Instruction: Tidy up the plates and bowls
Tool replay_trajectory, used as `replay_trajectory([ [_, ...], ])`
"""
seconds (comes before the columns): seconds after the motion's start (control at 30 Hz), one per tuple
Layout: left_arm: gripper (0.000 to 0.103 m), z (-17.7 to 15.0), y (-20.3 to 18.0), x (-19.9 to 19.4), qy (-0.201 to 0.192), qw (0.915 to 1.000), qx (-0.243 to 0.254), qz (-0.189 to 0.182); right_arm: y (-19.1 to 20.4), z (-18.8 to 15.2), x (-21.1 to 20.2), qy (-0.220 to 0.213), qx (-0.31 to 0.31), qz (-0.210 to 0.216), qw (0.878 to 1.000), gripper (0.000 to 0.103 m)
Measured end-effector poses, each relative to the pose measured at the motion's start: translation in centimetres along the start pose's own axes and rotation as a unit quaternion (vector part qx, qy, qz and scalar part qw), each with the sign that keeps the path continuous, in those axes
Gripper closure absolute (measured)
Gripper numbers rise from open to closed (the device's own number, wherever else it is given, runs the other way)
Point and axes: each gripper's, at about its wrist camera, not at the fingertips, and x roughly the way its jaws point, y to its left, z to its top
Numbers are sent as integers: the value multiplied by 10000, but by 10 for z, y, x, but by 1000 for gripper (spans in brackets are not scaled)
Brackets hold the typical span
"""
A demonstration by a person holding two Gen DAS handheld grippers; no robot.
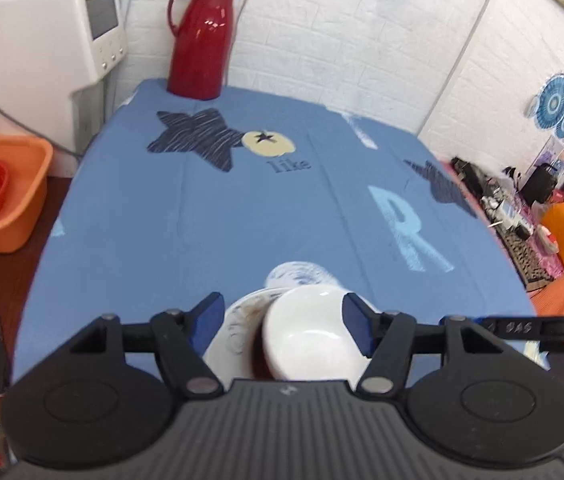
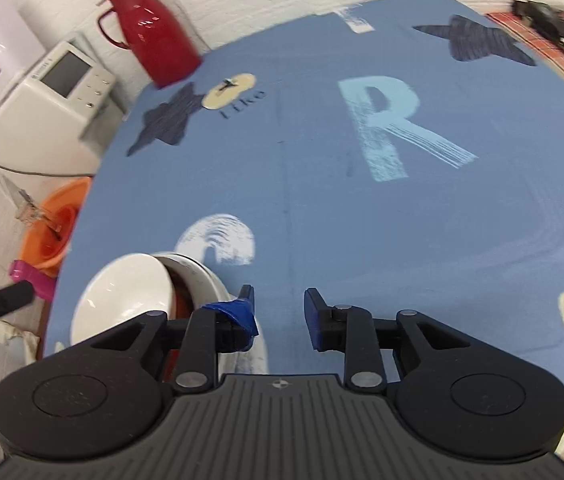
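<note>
White brick walls behind; blue printed cloth (image 2: 322, 200) over the tabletop, stars and a pale "R" on it. Red thermos (image 1: 200, 40) parked at 12 o'clock on the far edge, out of the working area. Orange basin (image 1: 6, 196) off the cloth at 9 o'clock, holding a red strainer and a glass bottle. White appliance with a screen (image 1: 42, 32) at 10 o'clock.

Near edge, 6 o'clock in left wrist view: white bowl (image 1: 310, 332) tilted on its side, leaning in a patterned plate (image 1: 234, 320); something dark red-brown between them, not identifiable. Probably nested that way to gather the crockery into one stack.

Left gripper (image 1: 282, 320) spread wide, blue fingers (image 1: 210, 312) flanking the bowl, no contact visible; grasping nothing. Looks lined up either to close on the bowl or just clear of it; cannot tell which.

Right gripper (image 2: 280, 312) released, fingers apart over bare cloth, bowl (image 2: 122, 300) just beside at its 9 o'clock. Blue tape wrapped round its left finger (image 2: 234, 312). Idle, likely kept clear so as not to crowd the left.

Risk, as judged: tilted bowl could slide or rock off the plate if nudged.
</note>
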Motion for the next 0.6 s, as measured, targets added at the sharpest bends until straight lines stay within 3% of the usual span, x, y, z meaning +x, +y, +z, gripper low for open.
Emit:
replay_trajectory([
  [0.07, 39, -1, -16, 4, -49, 9999, 33, -118, -6, -5, 2, 223, 28, 139, 9997, 89],
  [0.17, 38, -5, -38, 9, -207, 9994, 89, -271, -21, -25, -5, -227, 387, 740, 9962, 89],
  [0.3, 38, -16, -66, 14, -367, 9988, 233, -213, -37, -49, -10, -813, 896, 1039, 9872, 86],
  [0.43, 38, -38, -86, 14, -482, 9978, 454, 19, -41, -62, -10, -948, 1053, 932, 9855, 83],
  [0.6, 38, -76, -103, 0, -596, 9951, 783, 100, -42, -76, -30, -1410, 942, 568, 9839, 82],
])
